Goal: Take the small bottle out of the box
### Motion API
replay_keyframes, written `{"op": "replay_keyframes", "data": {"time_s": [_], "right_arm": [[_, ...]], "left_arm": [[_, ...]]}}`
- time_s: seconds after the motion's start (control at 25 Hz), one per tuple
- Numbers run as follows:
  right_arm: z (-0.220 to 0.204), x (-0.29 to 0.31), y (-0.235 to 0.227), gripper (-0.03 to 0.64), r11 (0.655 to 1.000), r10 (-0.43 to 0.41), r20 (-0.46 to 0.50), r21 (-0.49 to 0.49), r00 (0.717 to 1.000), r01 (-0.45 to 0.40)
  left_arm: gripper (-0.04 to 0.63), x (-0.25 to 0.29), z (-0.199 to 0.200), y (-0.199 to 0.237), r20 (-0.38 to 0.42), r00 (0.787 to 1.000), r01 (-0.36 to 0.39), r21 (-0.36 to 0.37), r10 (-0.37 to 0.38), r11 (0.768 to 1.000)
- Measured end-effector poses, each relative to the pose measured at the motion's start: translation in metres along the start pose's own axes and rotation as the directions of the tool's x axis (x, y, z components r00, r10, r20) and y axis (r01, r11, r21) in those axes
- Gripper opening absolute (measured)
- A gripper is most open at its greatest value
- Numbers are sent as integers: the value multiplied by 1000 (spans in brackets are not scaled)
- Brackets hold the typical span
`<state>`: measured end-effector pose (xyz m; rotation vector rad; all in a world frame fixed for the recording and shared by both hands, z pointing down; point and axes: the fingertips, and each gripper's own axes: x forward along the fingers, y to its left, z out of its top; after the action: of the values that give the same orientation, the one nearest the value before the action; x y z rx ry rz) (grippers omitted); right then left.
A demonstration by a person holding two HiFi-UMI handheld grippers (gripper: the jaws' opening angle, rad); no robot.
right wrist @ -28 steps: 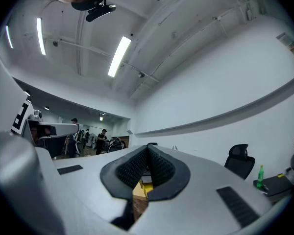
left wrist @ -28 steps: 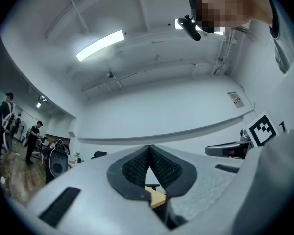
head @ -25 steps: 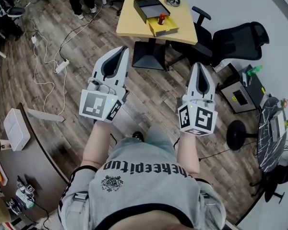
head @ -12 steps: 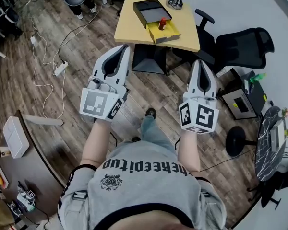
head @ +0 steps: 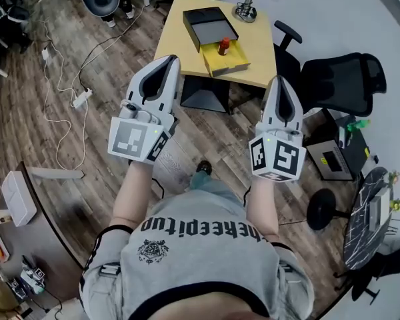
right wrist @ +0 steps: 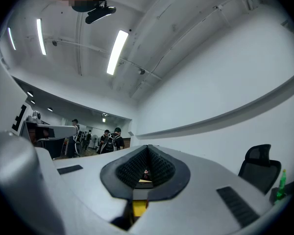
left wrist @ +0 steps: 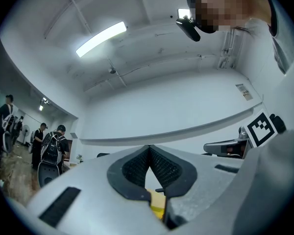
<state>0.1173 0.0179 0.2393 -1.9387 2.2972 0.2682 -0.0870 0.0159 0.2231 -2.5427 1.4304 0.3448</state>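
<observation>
Observer: progress so far?

Recorder: None on the object itself. Small bottle point(head: 224, 45), red, stands upright inside the open yellow box point(head: 235, 59) on the counter point(head: 259, 42), just beside a black case point(head: 209, 22). Lamp point(head: 249, 9) at the counter's far edge. Bottle looks untouched.

Observer: hand-held grippers?

Recorder: Left hand-held gripper point(head: 171, 61) is clenched, pads meeting at the tip, nothing between them. Right hand-held gripper point(head: 280, 80) is likewise clenched and empty. Its own view shows the bottle tiny and far off, seen through the notch below the closed tips. Both are held out in front of the person, above the wooden floor point(head: 67, 65), well apart from the counter.

Observer: what is left?

Recorder: My judgement is all of it. Get within reach of the counter, open one pair of jaws, close them around the bottle's body, lift it clear of the box walls, set it down outside. The box looks shallow and uncovered, so no lid to clear first. Office chair point(head: 343, 79) stands near the counter's right side and may crowd the right hand.
</observation>
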Motion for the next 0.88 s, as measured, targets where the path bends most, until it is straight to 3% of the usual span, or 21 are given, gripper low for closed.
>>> {"op": "replay_keyframes", "data": {"time_s": [0.44,0.88], "right_arm": [[-15,64,-35,2,999,40,17,25,999,-41],[-39,85,-57,2,997,64,-6,47,998,-63]], "left_arm": [[3,63,-16,13,12,999,-45,28,45,999],[3,94,-39,7,-17,999,-48,31,49,998]]}}
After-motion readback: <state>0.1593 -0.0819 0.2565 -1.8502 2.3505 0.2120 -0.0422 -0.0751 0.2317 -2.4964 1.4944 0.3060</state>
